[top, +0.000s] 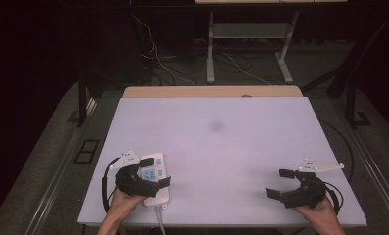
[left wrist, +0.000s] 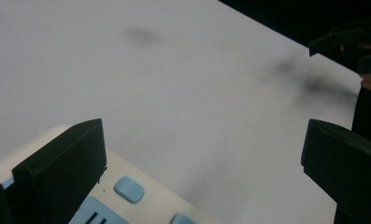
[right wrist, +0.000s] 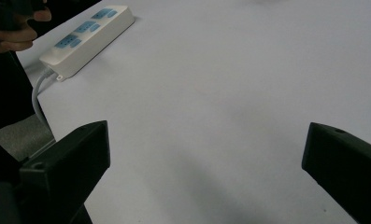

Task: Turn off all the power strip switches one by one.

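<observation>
Tabletop [top: 216, 142] white, smudged – power strip [top: 154, 178] near-left | room dark | both tools wide.

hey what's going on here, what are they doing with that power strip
A person holds a hand-held gripper in each hand over a white table. The left hand-held gripper is open and sits over a white power strip with blue sockets at the table's near left edge, its cable trailing off the table. It has not closed on it. The right hand-held gripper is open over bare table, holding nothing.
</observation>
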